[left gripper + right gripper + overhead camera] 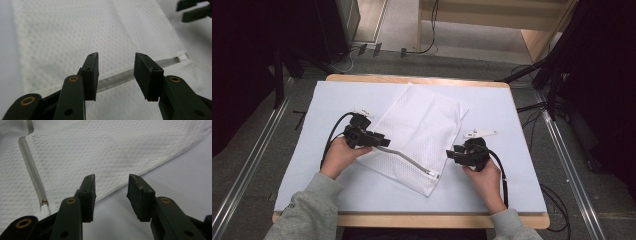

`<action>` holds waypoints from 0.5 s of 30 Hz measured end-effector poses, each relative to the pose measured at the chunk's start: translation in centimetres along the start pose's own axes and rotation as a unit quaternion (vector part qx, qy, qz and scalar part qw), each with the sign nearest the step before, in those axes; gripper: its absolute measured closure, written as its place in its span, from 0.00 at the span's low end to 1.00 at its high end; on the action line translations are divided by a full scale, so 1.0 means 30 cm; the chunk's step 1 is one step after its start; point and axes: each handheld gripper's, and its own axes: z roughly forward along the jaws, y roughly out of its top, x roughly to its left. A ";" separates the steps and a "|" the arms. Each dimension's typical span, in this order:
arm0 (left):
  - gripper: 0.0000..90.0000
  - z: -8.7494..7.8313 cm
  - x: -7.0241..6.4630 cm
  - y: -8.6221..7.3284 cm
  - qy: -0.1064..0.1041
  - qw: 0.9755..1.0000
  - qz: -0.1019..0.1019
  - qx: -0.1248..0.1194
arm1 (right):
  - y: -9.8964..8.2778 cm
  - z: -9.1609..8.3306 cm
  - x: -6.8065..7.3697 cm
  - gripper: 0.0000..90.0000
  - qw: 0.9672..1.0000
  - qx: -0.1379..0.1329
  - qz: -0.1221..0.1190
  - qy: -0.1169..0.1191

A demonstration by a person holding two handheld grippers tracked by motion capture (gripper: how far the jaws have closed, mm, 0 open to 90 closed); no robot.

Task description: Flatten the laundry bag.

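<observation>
White mesh bag (419, 135) lies between both parted tools, untouched.

In the left gripper view the mesh bag (75, 32) runs off the top and left edges, and the other tongs (193, 10) are cut at the upper right corner — blurred too. The zipper pull (177, 59) is too small to read. From above, the left tongs (379, 140) hide where the zipper (412, 161) begins.

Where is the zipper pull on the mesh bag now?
In the high view, the pull sits at the bag's near corner, just left of the right gripper.
</observation>
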 end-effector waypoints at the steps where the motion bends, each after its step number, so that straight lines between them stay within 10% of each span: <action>1: 0.61 -0.002 0.016 0.002 0.007 1.000 -0.001 -0.001 | -0.004 0.000 0.007 0.65 1.000 -0.001 -0.004 0.000; 15: 0.54 -0.001 0.149 0.011 0.049 0.998 -0.026 -0.026 | -0.027 0.033 0.038 0.58 1.000 0.016 -0.006 0.000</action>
